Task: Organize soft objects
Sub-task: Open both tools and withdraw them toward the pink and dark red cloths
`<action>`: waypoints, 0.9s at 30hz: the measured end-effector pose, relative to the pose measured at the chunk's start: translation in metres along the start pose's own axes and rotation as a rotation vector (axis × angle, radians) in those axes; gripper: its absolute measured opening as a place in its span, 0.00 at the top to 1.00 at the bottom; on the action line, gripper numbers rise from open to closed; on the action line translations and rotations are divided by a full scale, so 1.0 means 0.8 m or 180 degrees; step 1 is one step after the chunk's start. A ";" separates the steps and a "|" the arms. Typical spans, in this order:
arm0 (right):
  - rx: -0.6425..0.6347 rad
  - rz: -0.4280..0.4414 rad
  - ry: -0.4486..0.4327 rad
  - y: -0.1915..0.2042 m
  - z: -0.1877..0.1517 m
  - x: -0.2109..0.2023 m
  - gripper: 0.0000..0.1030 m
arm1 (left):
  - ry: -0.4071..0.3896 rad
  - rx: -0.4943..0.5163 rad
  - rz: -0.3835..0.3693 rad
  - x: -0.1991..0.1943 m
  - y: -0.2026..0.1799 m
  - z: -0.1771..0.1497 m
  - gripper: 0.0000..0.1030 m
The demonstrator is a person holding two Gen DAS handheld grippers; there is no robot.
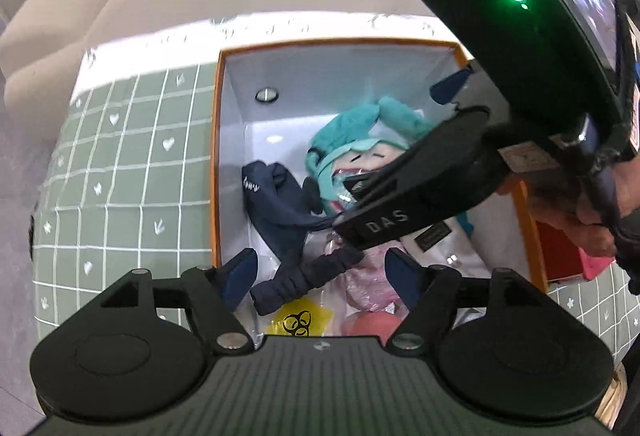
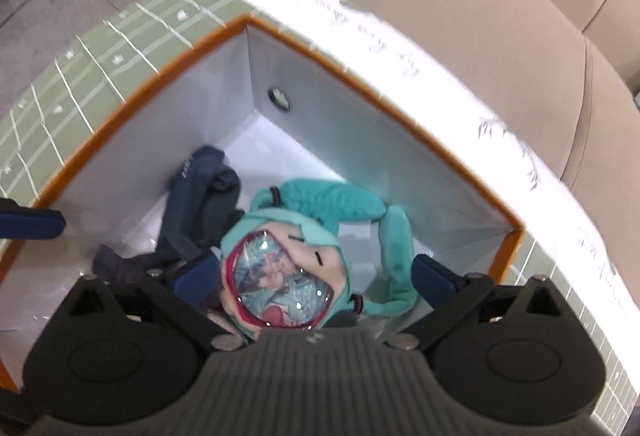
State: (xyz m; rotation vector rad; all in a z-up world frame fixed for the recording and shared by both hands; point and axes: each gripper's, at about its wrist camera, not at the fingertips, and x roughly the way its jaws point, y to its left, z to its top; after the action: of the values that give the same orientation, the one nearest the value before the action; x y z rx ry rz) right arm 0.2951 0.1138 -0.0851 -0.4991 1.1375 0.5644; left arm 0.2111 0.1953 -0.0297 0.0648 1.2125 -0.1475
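Teal plush doll with a clear round mouth pouch (image 2: 288, 260) lies in the orange-rimmed white box (image 1: 218, 156), beside dark navy socks (image 1: 280, 204). Left gripper (image 1: 320, 272) and right gripper (image 2: 316, 272): both spread wide above the contents, grasping nothing. Judged step: release just done. Next: lift clear, find any remaining soft item outside the box.
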 end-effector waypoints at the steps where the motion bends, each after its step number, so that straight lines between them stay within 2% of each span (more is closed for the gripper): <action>1: -0.0002 -0.0002 -0.0046 0.000 0.000 -0.007 0.02 | -0.0025 0.0008 0.0015 -0.006 -0.003 0.001 0.17; 7: 0.0202 0.0098 -0.0367 -0.028 0.003 -0.071 0.02 | -0.0226 0.0075 0.0037 -0.045 -0.027 0.017 0.17; 10: 0.0338 0.0074 -0.0554 -0.060 -0.003 -0.114 0.02 | -0.0351 0.0014 0.0025 -0.060 -0.040 0.031 0.16; 13: 0.0500 -0.0001 -0.0682 -0.108 -0.020 -0.159 0.02 | -0.0446 -0.0093 -0.0097 -0.070 -0.054 0.051 0.16; 21: 0.1017 -0.0321 -0.0669 -0.225 -0.077 -0.243 0.02 | -0.0583 -0.0360 -0.0408 -0.080 -0.111 0.107 0.16; 27: 0.1335 -0.0479 -0.0560 -0.280 -0.129 -0.263 0.02 | -0.0554 -0.0219 -0.0642 -0.073 -0.186 0.141 0.16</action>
State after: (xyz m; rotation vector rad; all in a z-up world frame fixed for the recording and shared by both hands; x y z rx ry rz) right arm 0.3027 -0.1557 0.0956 -0.1661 1.0049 0.2227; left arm 0.2736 0.0386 0.0688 -0.1286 1.0478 -0.2818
